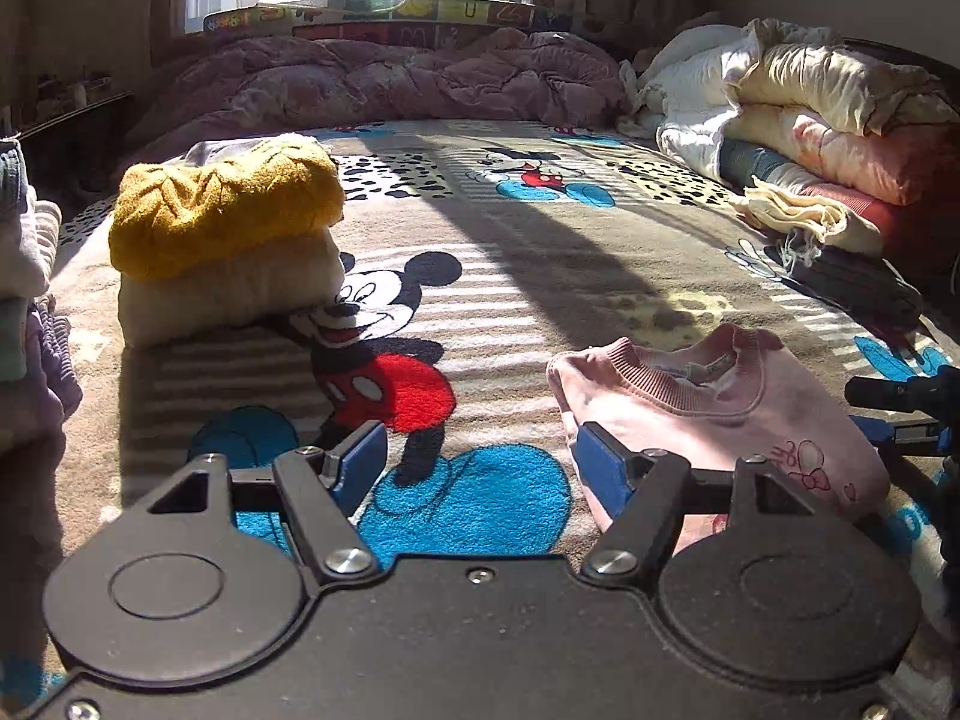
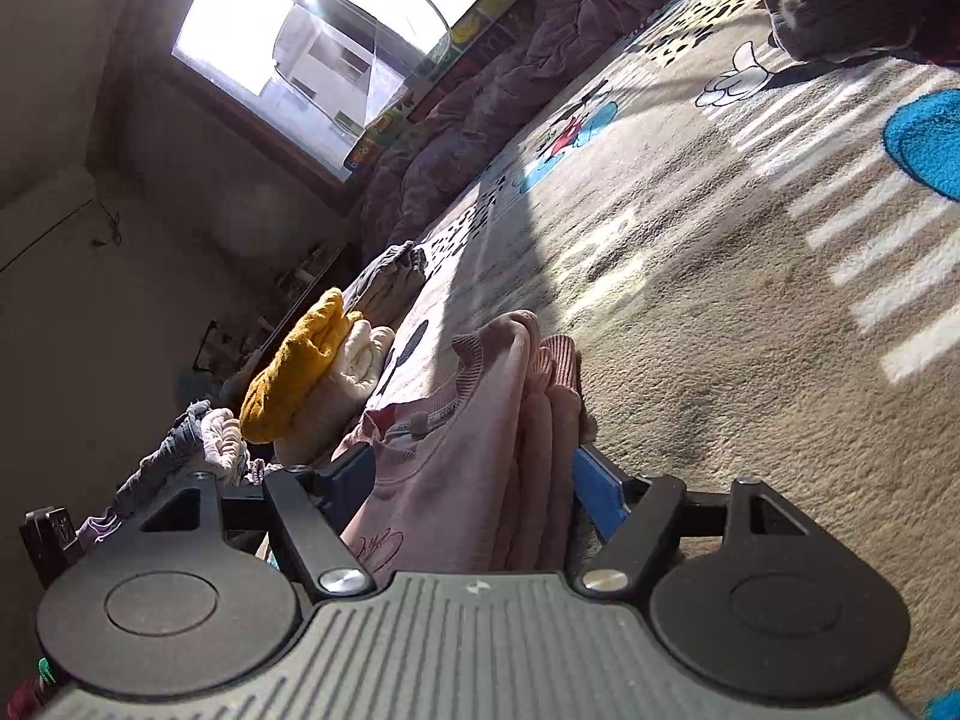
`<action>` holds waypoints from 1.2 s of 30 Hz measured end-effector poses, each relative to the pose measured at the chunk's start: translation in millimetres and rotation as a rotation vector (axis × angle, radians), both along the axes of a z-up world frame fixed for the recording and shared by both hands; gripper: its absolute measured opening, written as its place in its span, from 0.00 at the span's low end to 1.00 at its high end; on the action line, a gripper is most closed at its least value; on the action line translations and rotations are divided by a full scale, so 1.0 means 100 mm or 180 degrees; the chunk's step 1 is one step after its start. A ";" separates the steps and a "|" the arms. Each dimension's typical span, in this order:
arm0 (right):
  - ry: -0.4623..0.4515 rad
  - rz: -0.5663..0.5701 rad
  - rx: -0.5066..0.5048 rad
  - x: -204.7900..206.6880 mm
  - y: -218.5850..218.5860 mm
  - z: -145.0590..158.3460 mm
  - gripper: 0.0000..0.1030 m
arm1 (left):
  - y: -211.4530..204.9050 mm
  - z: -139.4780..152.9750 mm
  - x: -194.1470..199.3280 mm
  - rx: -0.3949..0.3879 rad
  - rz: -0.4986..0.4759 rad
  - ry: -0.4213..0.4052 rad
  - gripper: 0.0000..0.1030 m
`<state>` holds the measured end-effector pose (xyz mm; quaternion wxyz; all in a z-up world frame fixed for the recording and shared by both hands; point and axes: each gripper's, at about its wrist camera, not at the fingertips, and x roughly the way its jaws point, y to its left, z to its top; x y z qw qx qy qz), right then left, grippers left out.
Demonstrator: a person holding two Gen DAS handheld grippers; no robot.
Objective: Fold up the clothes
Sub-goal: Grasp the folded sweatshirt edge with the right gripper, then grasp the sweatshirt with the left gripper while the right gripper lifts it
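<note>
Both jaws stand apart: right gripper (image 2: pixel 474 480) straddles pink sweatshirt (image 2: pixel 456 468); left gripper (image 1: pixel 480 468) beside it.

Pink sweatshirt (image 1: pixel 714 414), ribbed collar, small pink printed figure near one edge. Mustard-yellow knit sweater (image 1: pixel 222 204) over cream folded garment (image 1: pixel 228 294). Bed blanket (image 1: pixel 540 312) tan with white stripes, black spots, cartoon mouse in red and blue. Mauve quilt (image 1: pixel 384 81). Blue gripper pads (image 1: pixel 360 465).
</note>
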<state>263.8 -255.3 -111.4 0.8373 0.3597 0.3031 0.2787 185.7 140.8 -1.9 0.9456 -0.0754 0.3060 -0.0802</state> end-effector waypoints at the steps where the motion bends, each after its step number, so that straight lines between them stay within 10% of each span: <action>1: 0.0002 -0.0007 -0.0009 -0.02 0.00 0.00 0.70 | -0.03 -0.06 -0.02 -0.0232 0.0016 0.0029 0.67; 9: 0.0152 0.0014 -0.0204 0.04 0.12 -0.08 0.62 | -0.03 -0.70 0.22 -0.1527 0.0131 0.0425 0.43; 24: 0.0146 0.0193 -0.0139 0.20 0.21 -0.19 0.35 | -0.01 -1.04 0.39 -0.2176 0.0075 0.0468 0.18; 36: -0.0071 0.0131 0.0732 0.01 0.28 0.11 0.25 | 0.48 -0.75 0.10 -0.2981 0.0168 0.0207 0.17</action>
